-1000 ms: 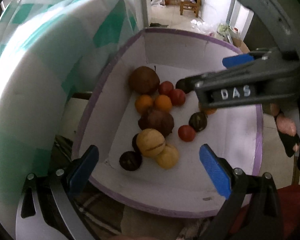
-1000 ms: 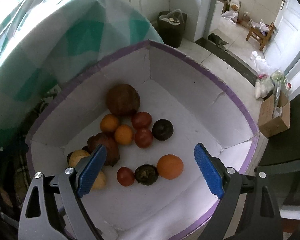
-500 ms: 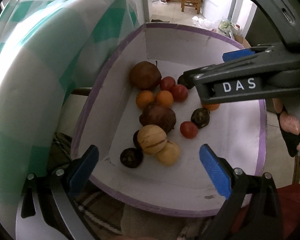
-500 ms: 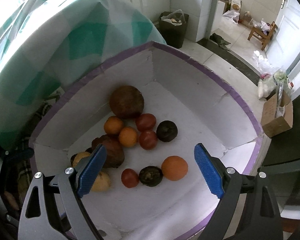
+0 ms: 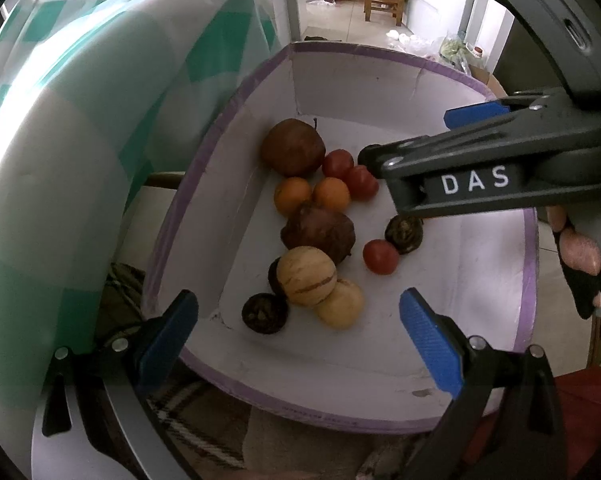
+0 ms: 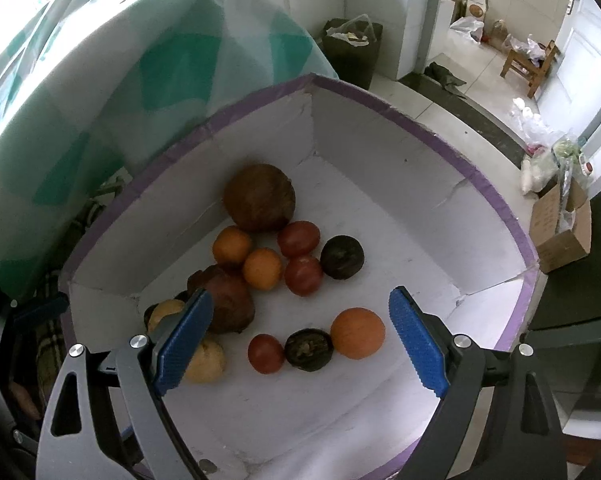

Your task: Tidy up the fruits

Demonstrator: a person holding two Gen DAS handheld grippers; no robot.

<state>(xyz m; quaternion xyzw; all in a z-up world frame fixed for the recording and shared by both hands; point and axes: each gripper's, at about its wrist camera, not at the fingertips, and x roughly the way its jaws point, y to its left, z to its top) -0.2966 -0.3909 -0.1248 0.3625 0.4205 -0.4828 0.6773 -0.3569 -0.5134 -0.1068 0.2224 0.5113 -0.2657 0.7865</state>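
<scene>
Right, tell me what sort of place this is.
Likely a lived-in home, perhaps a kitchen area: tiled floor, a lined trash bin by the wall, a wooden chair and grocery bags near the doorway.

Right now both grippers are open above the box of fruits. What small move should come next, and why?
Probably lower the right gripper onto the large orange: it lies apart from the pile in the white box, between the open fingers, with nothing held yet.
</scene>
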